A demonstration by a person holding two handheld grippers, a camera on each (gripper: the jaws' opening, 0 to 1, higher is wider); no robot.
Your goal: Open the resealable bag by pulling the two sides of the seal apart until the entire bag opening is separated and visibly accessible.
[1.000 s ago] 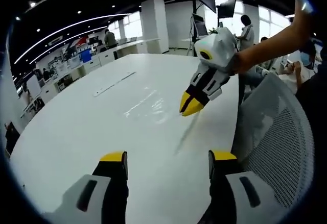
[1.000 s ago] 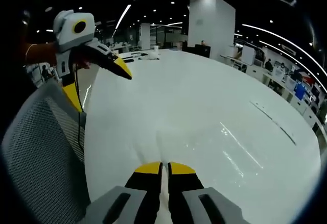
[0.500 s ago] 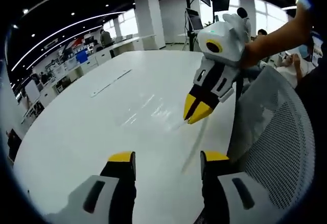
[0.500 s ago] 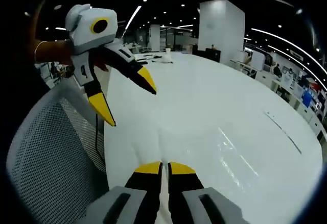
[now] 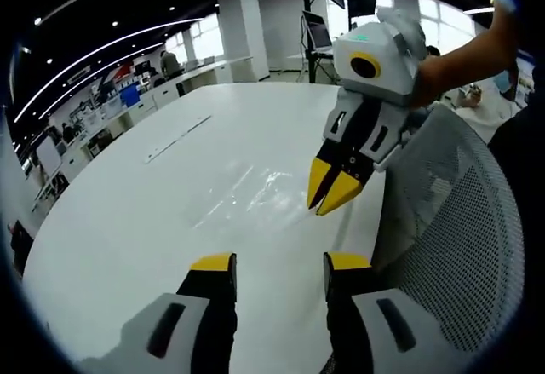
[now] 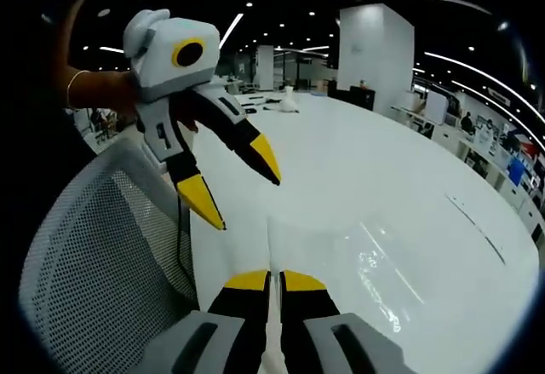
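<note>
1. Landmark: the white table (image 5: pixel 128 212). The resealable bag (image 5: pixel 247 188) lies on it, a clear film showing mostly as glare and a faint edge; in the right gripper view the bag (image 6: pixel 341 255) spreads away from the right gripper's tips.

2. Right gripper (image 6: pixel 274 279): jaws pressed together, a thin pale strip running up between them. I judge that strip to be the bag's near edge, pinched. From the left gripper view, the right gripper (image 5: pixel 334 188) hangs above the table's near edge with its yellow tips nearly closed.

3. Left gripper (image 5: pixel 277 263): jaws moderately apart, nothing between them, low over the table just short of the bag. From the right gripper view it (image 6: pixel 240 182) sits over the table's near-left edge, jaws spread wide, empty.

4. A mesh chair back (image 5: pixel 460 229) stands right against the table's near side.

5. Handling, my judgement: the film looks feather-light, limp and slick; it will slide or lift whole rather than part unless both lips are held. Best hold is on the free lips just beside the seal, one per gripper, pulling straight apart.

6. Where the seal runs is too faint to tell.
</note>
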